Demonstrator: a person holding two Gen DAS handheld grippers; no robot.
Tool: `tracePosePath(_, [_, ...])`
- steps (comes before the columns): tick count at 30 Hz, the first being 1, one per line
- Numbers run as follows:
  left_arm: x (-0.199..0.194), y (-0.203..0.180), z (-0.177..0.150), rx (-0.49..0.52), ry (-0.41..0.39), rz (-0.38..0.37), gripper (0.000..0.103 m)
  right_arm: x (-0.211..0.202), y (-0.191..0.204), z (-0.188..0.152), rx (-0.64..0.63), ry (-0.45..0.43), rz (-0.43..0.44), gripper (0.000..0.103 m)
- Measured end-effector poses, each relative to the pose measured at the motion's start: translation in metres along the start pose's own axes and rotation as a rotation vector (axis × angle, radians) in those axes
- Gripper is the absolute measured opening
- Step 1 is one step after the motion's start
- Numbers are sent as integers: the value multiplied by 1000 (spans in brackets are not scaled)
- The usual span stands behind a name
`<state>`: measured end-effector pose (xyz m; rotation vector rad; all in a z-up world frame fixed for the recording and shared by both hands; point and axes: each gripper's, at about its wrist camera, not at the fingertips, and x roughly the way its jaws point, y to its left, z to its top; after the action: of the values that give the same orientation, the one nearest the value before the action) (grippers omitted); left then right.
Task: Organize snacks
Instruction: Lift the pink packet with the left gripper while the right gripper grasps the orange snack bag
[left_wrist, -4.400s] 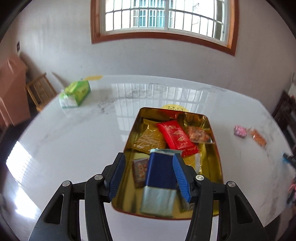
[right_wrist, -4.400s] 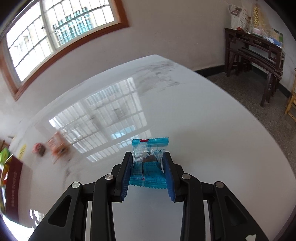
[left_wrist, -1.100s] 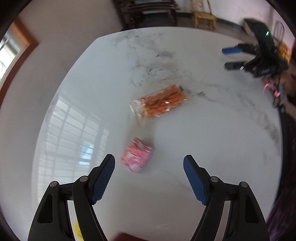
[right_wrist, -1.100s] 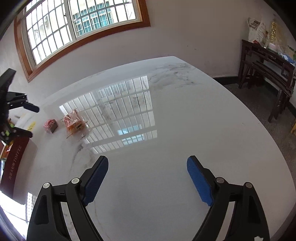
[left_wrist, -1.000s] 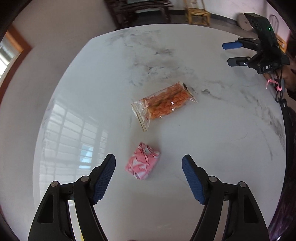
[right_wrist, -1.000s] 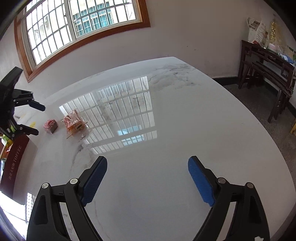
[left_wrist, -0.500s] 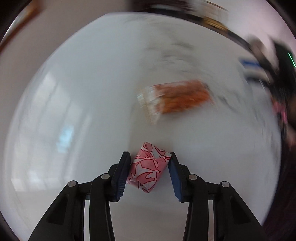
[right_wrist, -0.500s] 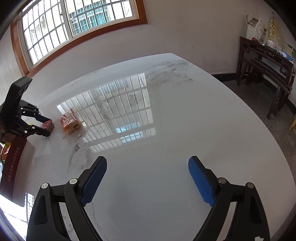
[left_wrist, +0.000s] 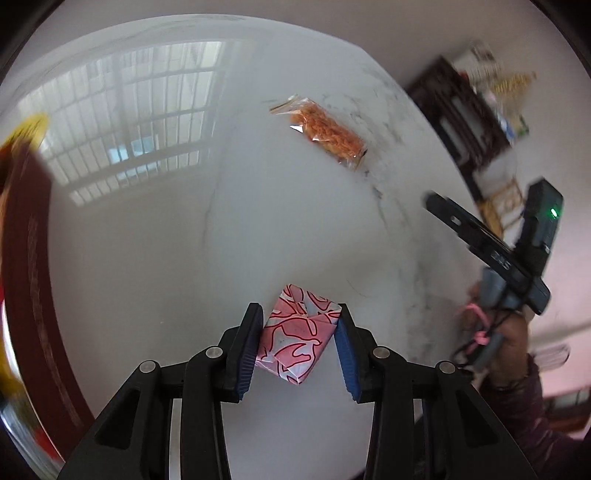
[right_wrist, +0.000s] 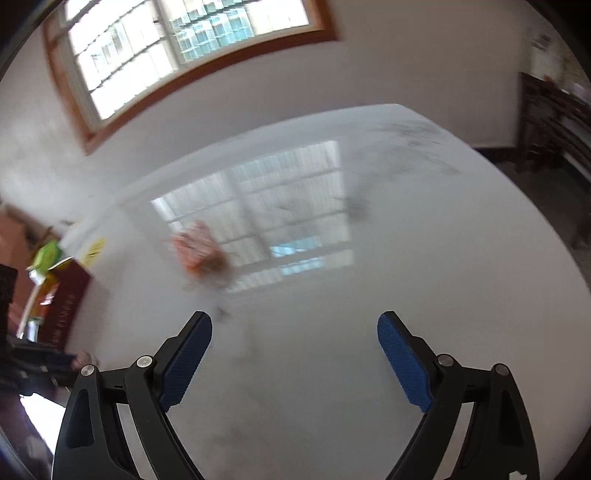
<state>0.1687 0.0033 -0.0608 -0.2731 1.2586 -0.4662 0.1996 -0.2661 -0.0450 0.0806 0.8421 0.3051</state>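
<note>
In the left wrist view my left gripper (left_wrist: 299, 314) has a pink snack packet with red lines (left_wrist: 297, 338) between its blue pads, which press on both sides while the jaws are still closing. An orange snack bag in clear wrap (left_wrist: 325, 133) lies farther off on the white marble table (left_wrist: 147, 240). The dark red snack tin (left_wrist: 33, 258) curves along the left edge. My right gripper (right_wrist: 295, 332) stands open over bare table with nothing between its fingers. Ahead and to its left lies the orange bag (right_wrist: 199, 251), blurred.
A hand (left_wrist: 513, 332) holds the other gripper at the table's right side. A green tissue pack (right_wrist: 46, 256) sits beyond the red tin (right_wrist: 70, 295). Dark wooden furniture (right_wrist: 546, 129) stands past the table's far right edge, under a white wall with a window (right_wrist: 184, 44).
The left jaws closed from wide open onto the pink packet, and the gripper rolled and swung so the tin shows at the left. The right gripper moved closer to the orange bag.
</note>
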Motion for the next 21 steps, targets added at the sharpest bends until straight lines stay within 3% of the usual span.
tracePosePath(4, [-21, -3, -13, -17, -53, 12, 40, 34, 43, 21, -182, 20, 40, 90])
tracePosePath(10, [-52, -17, -29, 4, -121, 28, 40, 74, 65, 44, -265, 80, 61, 90])
tracePosePath(12, [-61, -18, -35, -1, -130, 23, 40, 89, 67, 43, -268, 144, 70, 89])
tracePosePath(15, [-72, -16, -41, -10, -142, 19, 40, 100, 75, 45, -332, 136, 28, 74])
tracePosePath(16, [-75, -16, -43, -11, -148, 22, 40, 100, 76, 43, -326, 127, 30, 59])
tracePosePath(18, [-83, -16, -48, -18, -167, 26, 40, 97, 77, 40, -304, 112, 12, 39])
tracePosePath(21, [-97, -11, -57, -46, -192, 24, 40, 86, 78, 28, -257, 105, 0, 38])
